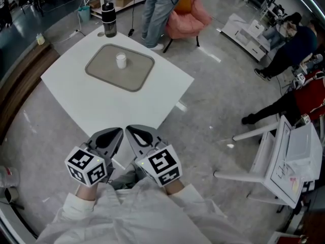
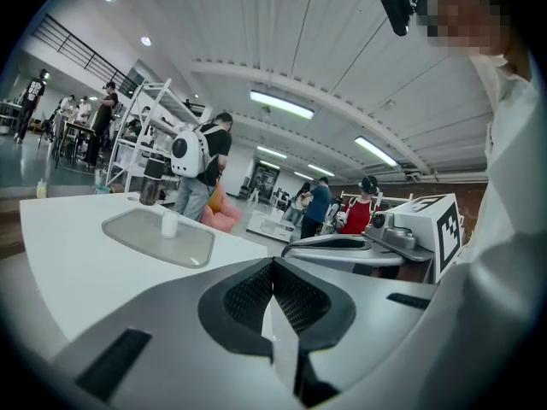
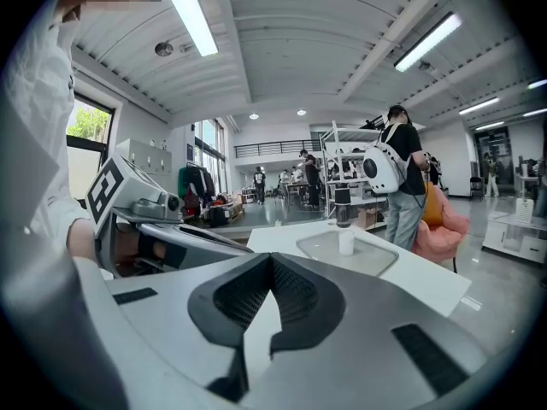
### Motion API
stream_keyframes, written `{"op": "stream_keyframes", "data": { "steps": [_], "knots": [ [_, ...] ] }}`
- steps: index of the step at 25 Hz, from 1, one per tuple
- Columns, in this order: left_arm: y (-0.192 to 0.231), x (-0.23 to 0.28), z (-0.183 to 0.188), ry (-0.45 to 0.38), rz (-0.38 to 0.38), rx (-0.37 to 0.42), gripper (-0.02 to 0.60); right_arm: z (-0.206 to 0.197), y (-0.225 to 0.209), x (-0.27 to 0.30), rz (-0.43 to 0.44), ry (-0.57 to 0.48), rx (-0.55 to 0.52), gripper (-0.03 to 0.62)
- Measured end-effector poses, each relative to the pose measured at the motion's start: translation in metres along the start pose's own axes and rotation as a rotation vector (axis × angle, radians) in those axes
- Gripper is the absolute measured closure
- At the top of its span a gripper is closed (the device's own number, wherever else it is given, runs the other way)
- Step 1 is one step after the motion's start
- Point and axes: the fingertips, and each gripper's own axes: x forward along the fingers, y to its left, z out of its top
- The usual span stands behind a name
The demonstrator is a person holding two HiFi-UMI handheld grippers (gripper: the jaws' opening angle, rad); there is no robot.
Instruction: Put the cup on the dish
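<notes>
A small white cup (image 1: pixel 121 60) stands upright on a flat grey dish (image 1: pixel 104 74) at the far side of the white table (image 1: pixel 101 103). Both grippers are held side by side close to my body, off the table's near corner and well short of the cup. My left gripper (image 1: pixel 119 131) is shut with nothing in it, and so is my right gripper (image 1: pixel 130 130). Over the closed pads of the left gripper (image 2: pixel 273 267) I see the cup (image 2: pixel 169 224) on the dish (image 2: pixel 188 246). The right gripper (image 3: pixel 272 263) faces the cup (image 3: pixel 345 242) and the dish (image 3: pixel 380 259) too.
A black bottle (image 1: pixel 108 20) stands at the table's far corner. A person (image 1: pixel 157 6) stands just beyond it, next to a pink chair (image 1: pixel 189 13). White furniture (image 1: pixel 284 161) and seated people (image 1: pixel 294 44) are at the right, on the grey floor.
</notes>
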Motion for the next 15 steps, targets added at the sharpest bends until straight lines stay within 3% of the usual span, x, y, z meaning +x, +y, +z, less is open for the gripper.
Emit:
{"op": "stream_keyframes", "data": {
  "steps": [15],
  "knots": [
    [0.0039,0.0009,-0.0004,0.007,0.009,0.000,0.574,-0.0031,-0.0034,-0.0018,0.003,0.011,-0.008,0.582]
  ]
}}
